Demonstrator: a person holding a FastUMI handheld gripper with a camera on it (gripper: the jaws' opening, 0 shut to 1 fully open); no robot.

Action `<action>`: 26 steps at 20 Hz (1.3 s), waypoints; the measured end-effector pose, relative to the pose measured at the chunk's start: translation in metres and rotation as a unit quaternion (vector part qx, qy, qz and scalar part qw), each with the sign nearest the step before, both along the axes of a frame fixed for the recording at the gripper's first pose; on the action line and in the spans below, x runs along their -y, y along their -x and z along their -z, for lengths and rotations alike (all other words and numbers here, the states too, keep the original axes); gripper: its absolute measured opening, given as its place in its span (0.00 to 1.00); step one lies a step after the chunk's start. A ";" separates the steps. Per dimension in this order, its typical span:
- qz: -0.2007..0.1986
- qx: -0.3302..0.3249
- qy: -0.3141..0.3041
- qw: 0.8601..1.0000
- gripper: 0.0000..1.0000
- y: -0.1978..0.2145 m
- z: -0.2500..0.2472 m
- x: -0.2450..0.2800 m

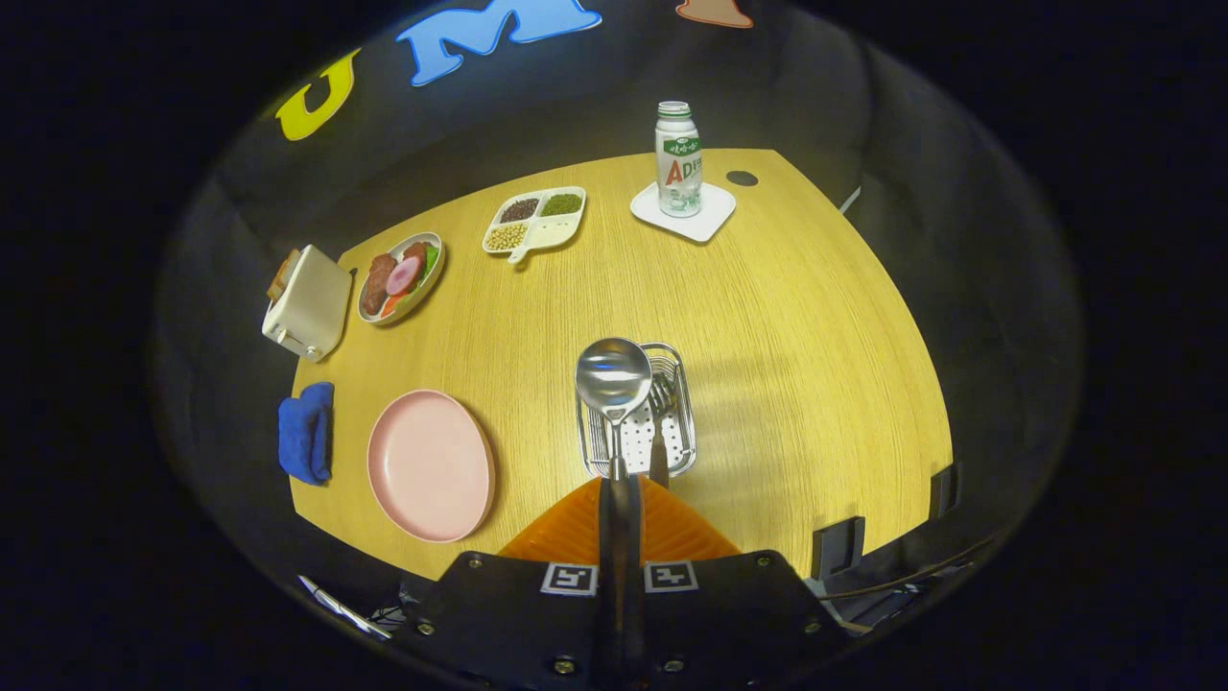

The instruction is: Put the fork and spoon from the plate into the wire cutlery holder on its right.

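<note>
The claw [621,499] sits at the bottom centre of the frame, its two ribbed, wedge-shaped fingers [576,533] pressed together on the slim handle of the spoon [614,376] — a narrow, firm hold. The spoon is polished metal, its round bowl mirror-bright and standing just ahead of the fingers, over the left part of the holder [637,413]. The holder is a rectangular wire basket with a perforated metal floor, standing at the middle of the frame just beyond the claw. Inside it lies the fork [661,413], tines pointing away and handle toward the fingers, right beside the spoon's stem.

Left of the holder, at lower left, the plate [432,464] is a smooth, matte pink round with a shallow rim, bare of cutlery. The surface [787,384] is pale wood with fine straight grain.

Further left lies a crumpled blue cloth [307,431]. At upper left stand a boxy cream toaster [309,301] and a dish of food [401,276]; next to them a divided tray [535,221] of beans. At top centre — a plastic bottle [678,158] upright on a square white coaster [683,213].
</note>
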State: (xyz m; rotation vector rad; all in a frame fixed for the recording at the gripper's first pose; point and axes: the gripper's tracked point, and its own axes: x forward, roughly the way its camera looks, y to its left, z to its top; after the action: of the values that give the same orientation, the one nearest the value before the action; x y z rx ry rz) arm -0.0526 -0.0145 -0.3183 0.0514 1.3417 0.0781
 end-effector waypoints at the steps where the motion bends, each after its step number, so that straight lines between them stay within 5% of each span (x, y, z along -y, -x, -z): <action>1: 0.000 -0.004 0.001 1.000 0.04 0.001 0.000 -0.001; 9: 0.012 -0.049 0.015 0.999 0.04 0.014 0.007 -0.002; 15: 0.029 -0.018 -0.003 0.999 0.19 -0.001 -0.006 -0.004; 17: 0.032 -0.003 -0.025 0.999 0.39 -0.008 -0.013 -0.013; 18: 0.034 0.012 -0.029 0.999 0.72 -0.015 -0.016 -0.014; 20: 0.035 0.027 -0.017 0.999 0.98 -0.016 -0.014 -0.010; 26: 0.035 0.039 -0.016 0.999 0.98 -0.017 -0.022 -0.012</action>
State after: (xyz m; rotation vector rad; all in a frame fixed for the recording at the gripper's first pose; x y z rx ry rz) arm -0.0358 -0.0025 -0.2966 0.1204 1.2594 0.0417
